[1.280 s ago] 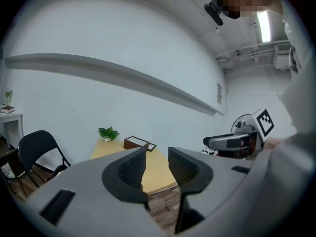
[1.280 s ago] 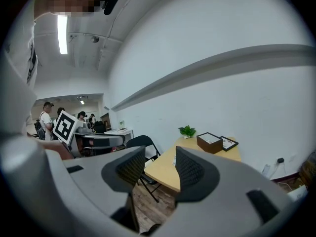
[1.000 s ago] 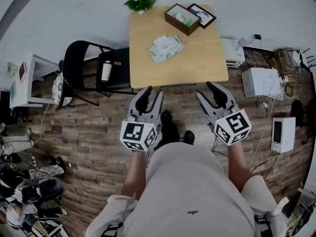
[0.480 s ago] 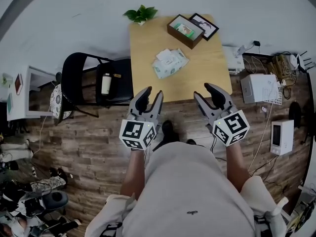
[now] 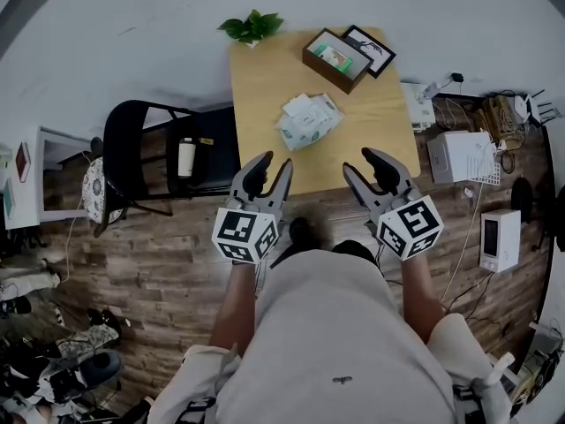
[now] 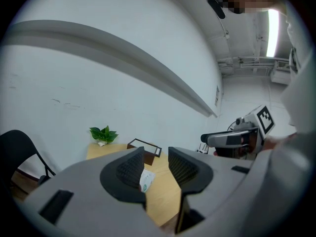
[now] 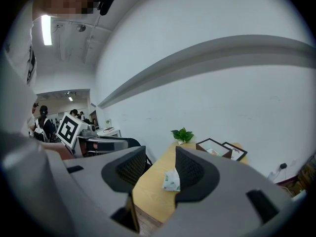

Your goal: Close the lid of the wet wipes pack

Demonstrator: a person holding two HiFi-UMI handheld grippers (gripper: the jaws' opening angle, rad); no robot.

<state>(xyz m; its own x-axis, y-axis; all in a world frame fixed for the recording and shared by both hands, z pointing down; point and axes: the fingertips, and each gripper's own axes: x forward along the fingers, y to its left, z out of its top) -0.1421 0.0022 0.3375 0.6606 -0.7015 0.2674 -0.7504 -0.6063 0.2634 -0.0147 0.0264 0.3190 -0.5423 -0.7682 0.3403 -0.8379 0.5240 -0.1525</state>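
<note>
As the person steps closer, the counter has drawn in from a second ago, and its near edge now sits under the tool tips. The left gripper and right gripper hover there, fingers parted and empty. The wet wipes pack lies mid-counter beyond them, untouched, so closing its lid still lies ahead.
</note>
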